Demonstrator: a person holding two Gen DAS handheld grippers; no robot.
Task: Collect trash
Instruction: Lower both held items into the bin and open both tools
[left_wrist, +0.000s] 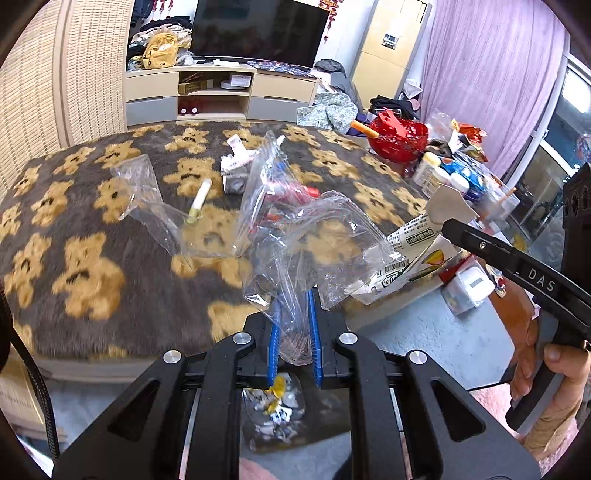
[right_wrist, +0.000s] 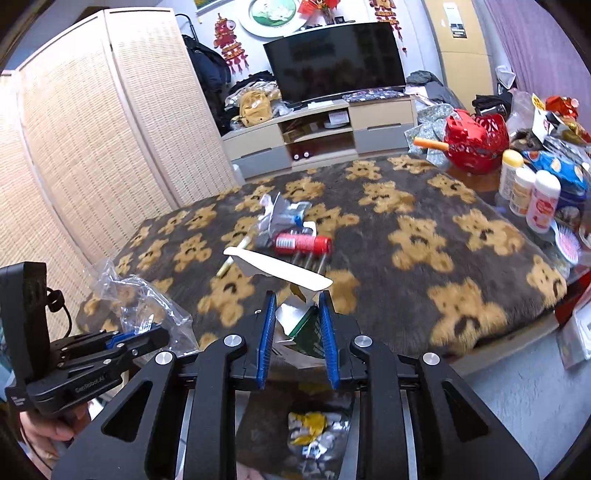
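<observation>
On the bear-print blanket (right_wrist: 424, 236) a red can (right_wrist: 303, 243) and wrappers (right_wrist: 280, 214) wait, while the left gripper (left_wrist: 293, 325) clamps a clear bag (left_wrist: 303, 236) and the right gripper (right_wrist: 297, 325) clenches a carton (right_wrist: 299, 328).

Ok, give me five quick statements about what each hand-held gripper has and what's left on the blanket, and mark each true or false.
1. The left hand-held gripper is shut on a clear plastic bag. True.
2. The right hand-held gripper is empty. False: a flattened carton sits between its fingers.
3. A red can lies on the bear blanket. True.
4. The TV is switched on. False: its screen is dark.
5. The blanket is cleared of trash. False: the can, a crumpled wrapper and a white tube lie on it.
</observation>
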